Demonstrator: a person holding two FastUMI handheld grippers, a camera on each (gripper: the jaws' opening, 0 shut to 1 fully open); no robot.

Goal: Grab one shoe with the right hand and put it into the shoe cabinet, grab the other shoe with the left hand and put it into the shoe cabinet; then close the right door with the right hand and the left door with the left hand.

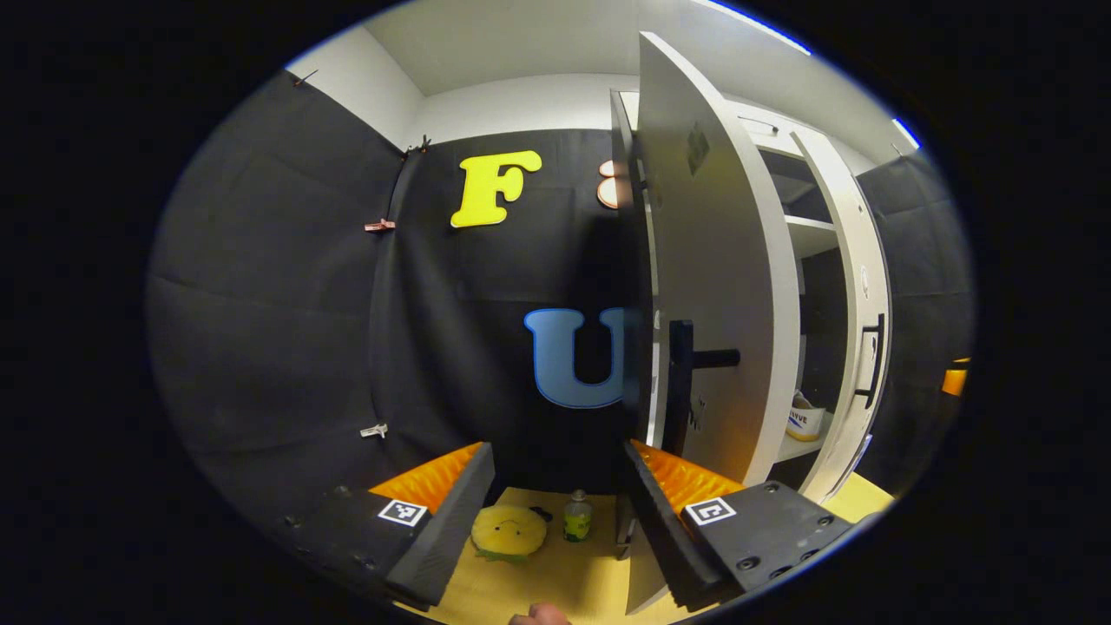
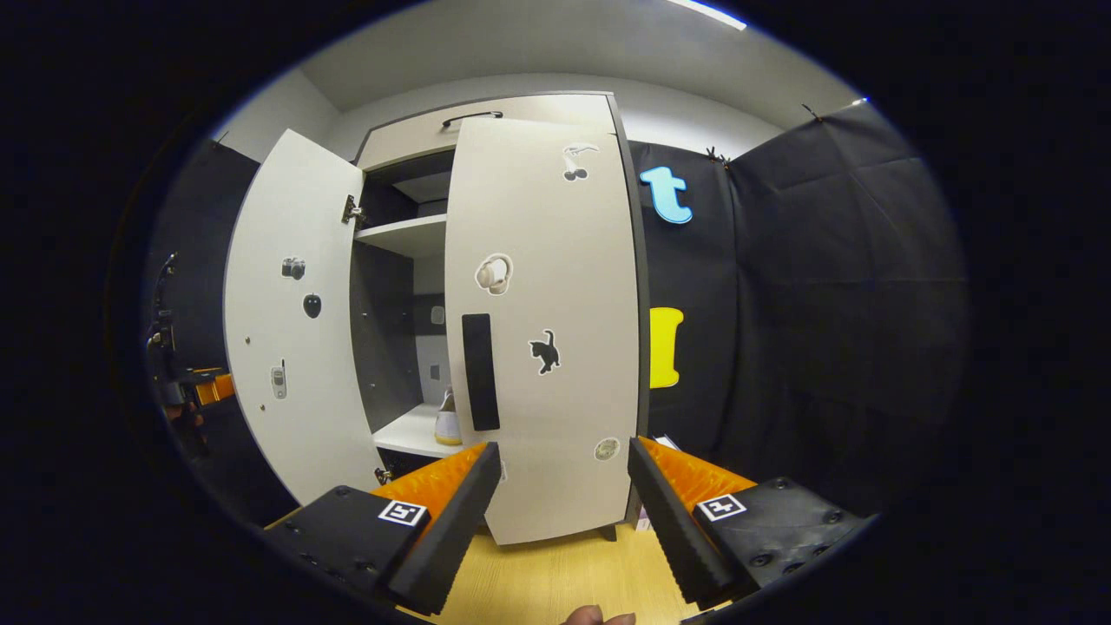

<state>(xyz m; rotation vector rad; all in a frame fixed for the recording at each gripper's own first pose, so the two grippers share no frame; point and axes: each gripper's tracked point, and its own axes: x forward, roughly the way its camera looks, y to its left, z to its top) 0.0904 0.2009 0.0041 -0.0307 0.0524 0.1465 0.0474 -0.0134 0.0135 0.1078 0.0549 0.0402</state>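
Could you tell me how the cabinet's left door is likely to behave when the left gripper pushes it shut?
The left door hangs on hinges, so it should swing, not slide. As a flat rigid panel, it probably won't flex. The open left gripper could slip on its smooth face; the black handle looks surer.

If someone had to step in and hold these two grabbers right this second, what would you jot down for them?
Left gripper: open, holding nothing, facing the outer side of the left door near its black handle.
Right gripper: open, holding nothing, in front of the right door.
Shoes: a white shoe sits on the lower shelf of the shoe cabinet; I cannot make out a second one.
Done: the right door looks nearly or fully shut.
Left: the left door stands wide open; close it with the left gripper.
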